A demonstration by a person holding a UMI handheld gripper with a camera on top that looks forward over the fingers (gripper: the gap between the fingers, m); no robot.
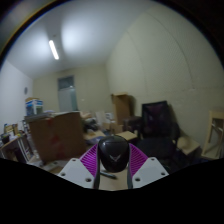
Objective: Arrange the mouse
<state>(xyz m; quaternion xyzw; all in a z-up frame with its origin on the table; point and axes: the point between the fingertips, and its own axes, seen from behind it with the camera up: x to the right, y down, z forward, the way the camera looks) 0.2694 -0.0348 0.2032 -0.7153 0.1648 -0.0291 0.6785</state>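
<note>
While the fingers (pixel 112 172) pinch the black mouse (pixel 112 153) aloft between their pads, placement appears undone; cardboard boxes (pixel 55 135) lie far beyond.

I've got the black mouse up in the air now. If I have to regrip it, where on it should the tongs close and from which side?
As now: the tongs come from the tail end, and the purple pads press the two long flanks of the black mouse. Its top is domed and glossy, so a top grip would probably slip; the flanks look flatter and nearer parallel. Its nose points away toward the black chair.
</note>
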